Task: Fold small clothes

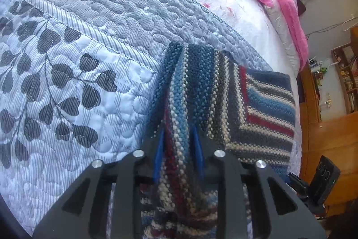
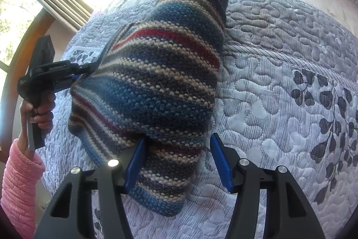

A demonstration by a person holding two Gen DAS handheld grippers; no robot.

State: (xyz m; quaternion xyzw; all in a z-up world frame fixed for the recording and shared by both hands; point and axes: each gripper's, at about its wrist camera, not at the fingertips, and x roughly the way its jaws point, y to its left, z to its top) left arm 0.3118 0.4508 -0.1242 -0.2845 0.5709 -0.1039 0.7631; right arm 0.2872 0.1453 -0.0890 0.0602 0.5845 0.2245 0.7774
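My left gripper (image 1: 177, 140) is clenched on a fold of the striped sweater (image 2: 161, 80), lifting its left edge off the quilt (image 2: 279, 93). My right gripper (image 2: 176, 162) is released, fingers spread over the near hem.

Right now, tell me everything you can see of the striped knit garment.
The striped knit garment is chunky wool-like knit in blue, cream, grey and red bands with a dark ribbed cuff. It lies partly folded on the quilted bedspread. The left gripper pinches a bunched edge and lifts it; the right gripper stands open around its near edge.
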